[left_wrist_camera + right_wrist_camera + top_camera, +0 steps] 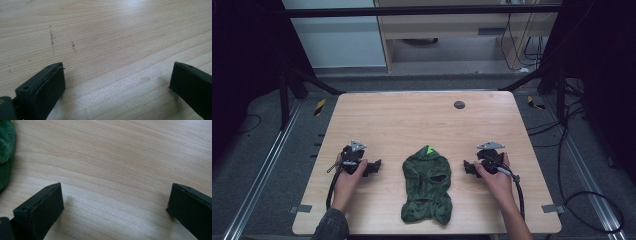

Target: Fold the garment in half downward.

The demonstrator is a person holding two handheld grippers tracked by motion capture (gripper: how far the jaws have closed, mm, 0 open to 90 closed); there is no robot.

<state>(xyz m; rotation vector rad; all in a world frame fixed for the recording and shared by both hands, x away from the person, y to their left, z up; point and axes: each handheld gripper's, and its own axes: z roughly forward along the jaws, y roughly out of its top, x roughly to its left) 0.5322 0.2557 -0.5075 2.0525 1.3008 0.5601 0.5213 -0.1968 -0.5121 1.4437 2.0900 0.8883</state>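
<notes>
The green garment (427, 185) lies near the worktop's (412, 115) front edge between the left gripper (373, 167) and right gripper (468, 167), both with fingers wide apart and empty.

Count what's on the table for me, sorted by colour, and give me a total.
Green: 1, the fleece garment lying between the grippers.
Black: 3, the left gripper, the right gripper and a small round disc near the far edge.
Total: 4.
</notes>
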